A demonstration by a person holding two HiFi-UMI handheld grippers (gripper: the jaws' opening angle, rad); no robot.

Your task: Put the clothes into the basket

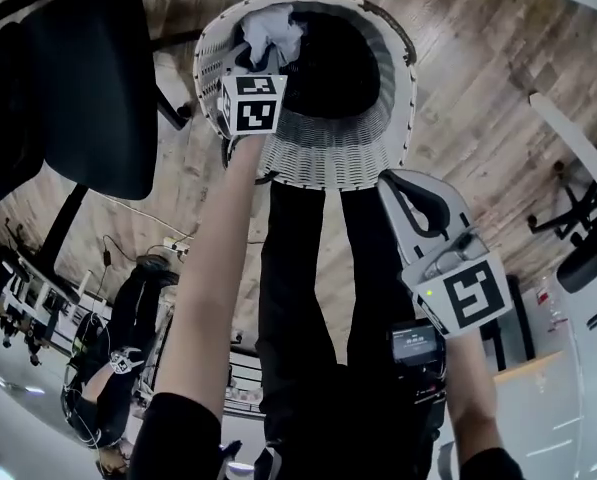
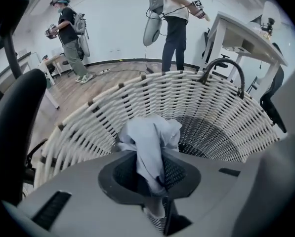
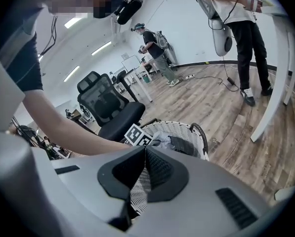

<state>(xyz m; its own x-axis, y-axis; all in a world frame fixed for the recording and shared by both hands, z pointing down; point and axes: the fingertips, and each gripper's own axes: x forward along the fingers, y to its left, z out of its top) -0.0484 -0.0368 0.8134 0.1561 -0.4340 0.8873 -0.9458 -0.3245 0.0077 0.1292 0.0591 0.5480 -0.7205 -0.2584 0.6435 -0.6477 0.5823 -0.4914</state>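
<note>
Your left gripper (image 2: 154, 177) is clamped on a pale blue-grey cloth (image 2: 150, 138), which runs up between the jaws and bunches in loose folds above the tips. From the head view, that bunch sits over the open mouth of the white wicker basket (image 1: 323, 156), inside the ring of its rim on the left side; whether it touches the dark inside of the basket cannot be told. Your right gripper (image 3: 144, 154) has its jaws pressed together with nothing between them. It points toward the basket from the near right, just outside the rim. The basket stands on a wooden floor (image 1: 478, 88), with a black office chair (image 1: 88, 88) just beside it on the left. Farther off, two people (image 2: 69, 38) stand by the white wall, and a white surface (image 2: 246, 37) stands at the right.
</note>
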